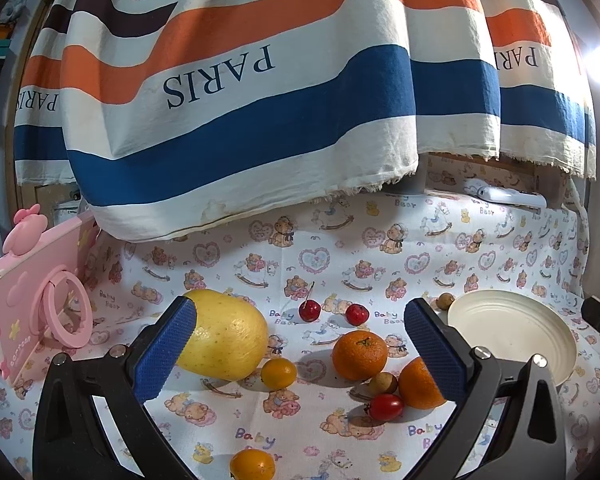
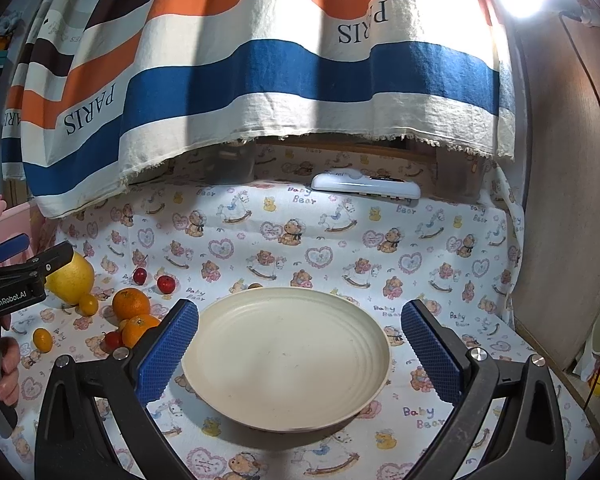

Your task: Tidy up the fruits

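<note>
Left wrist view: I have the left gripper (image 1: 300, 354) spread wide and empty, the mandarin (image 1: 359, 355) dead ahead between its fingers, round, no long axis. A yellow pomelo (image 1: 228, 338) touches the left pad. Cherry tomato (image 1: 386, 407) and longan (image 1: 383, 384) crowd nearer. My right gripper (image 2: 299, 354), equally wide and empty, straddles the bare plate (image 2: 286, 364), rightward of the fruit.
</note>
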`<state>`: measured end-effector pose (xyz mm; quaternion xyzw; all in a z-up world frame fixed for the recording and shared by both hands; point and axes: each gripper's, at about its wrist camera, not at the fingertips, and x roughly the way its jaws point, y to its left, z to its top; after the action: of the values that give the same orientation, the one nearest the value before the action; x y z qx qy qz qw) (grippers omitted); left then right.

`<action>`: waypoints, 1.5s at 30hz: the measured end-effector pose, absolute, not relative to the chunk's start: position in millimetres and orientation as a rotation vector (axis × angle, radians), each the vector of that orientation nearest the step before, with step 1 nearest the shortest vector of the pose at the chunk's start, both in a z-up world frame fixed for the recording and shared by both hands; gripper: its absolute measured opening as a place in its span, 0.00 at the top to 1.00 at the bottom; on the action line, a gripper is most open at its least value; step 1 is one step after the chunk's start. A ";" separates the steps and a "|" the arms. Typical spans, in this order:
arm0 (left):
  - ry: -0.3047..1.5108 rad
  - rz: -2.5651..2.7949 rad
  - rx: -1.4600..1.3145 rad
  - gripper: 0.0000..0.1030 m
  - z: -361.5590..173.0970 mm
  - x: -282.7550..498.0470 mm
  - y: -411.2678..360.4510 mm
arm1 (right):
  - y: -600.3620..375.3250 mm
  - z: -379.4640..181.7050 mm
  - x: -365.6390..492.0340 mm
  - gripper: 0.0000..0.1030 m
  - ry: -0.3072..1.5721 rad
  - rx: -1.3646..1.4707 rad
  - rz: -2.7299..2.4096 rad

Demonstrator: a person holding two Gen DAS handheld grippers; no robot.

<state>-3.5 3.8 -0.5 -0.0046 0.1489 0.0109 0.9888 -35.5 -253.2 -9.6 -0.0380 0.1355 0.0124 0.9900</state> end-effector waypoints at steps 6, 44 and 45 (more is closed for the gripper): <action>0.299 0.016 0.002 0.00 -0.6 -4.0 1.0 | -253.3 -9.1 -36.6 0.01 0.267 -0.075 0.025; 0.277 -0.109 -0.071 0.00 54.9 -24.8 11.1 | -251.1 1.4 -48.6 0.01 0.201 -0.133 0.037; 0.264 -0.102 -0.039 0.00 61.2 -26.7 7.0 | -253.8 6.3 -53.0 0.01 0.185 -0.115 0.052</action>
<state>-26.7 7.0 61.2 -0.0194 0.1315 -0.0510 0.9898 -53.0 -253.8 6.3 -0.0576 0.0924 0.0261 0.9937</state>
